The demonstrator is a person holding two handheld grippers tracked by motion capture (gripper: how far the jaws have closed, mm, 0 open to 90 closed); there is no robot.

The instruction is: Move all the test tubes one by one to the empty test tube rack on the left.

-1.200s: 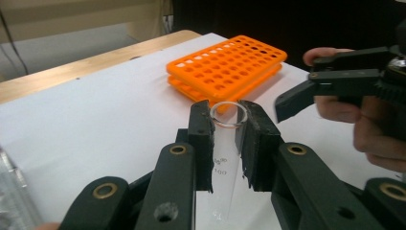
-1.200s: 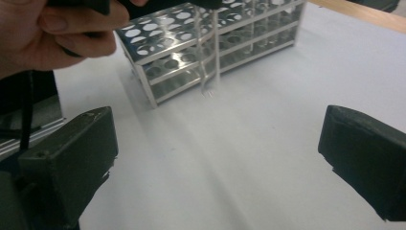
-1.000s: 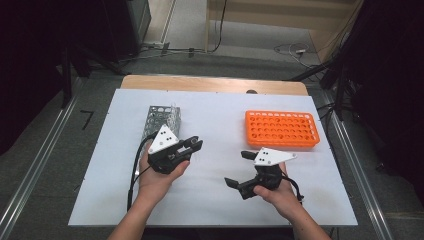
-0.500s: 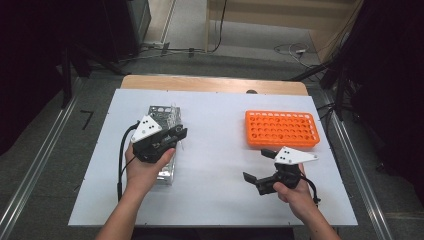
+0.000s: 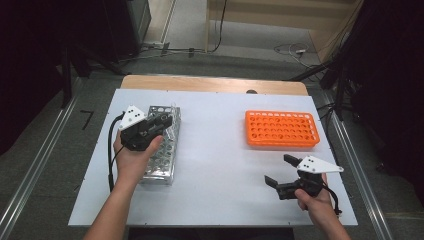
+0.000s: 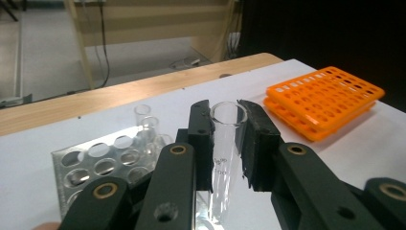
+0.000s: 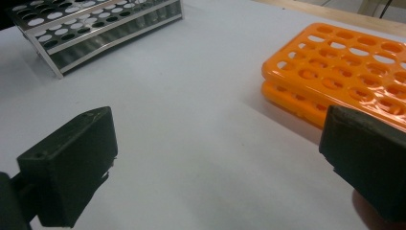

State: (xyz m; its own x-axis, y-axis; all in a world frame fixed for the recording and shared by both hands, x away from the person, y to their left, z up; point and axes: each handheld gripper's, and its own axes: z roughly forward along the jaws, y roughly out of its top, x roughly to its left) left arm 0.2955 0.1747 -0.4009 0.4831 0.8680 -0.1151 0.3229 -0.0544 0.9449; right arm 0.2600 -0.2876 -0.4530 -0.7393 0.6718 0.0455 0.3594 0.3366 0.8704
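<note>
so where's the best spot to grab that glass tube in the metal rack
Just below the rim of the glass tube, from above, one jaw on each side: it stands upright in the metal rack, top exposed. The left tongs already bracket it there.

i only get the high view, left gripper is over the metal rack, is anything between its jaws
Observer: Yes. In the left gripper view, the left gripper has its black jaws on either side of a clear glass test tube, upright, mouth open.
Operator: more tubes in that rack
Observer: At least two more clear tubes stand at the far end of the silver metal rack.
Operator: right gripper holding anything
Observer: No. The right gripper is wide open over the white table, beside the orange plastic rack.
</note>
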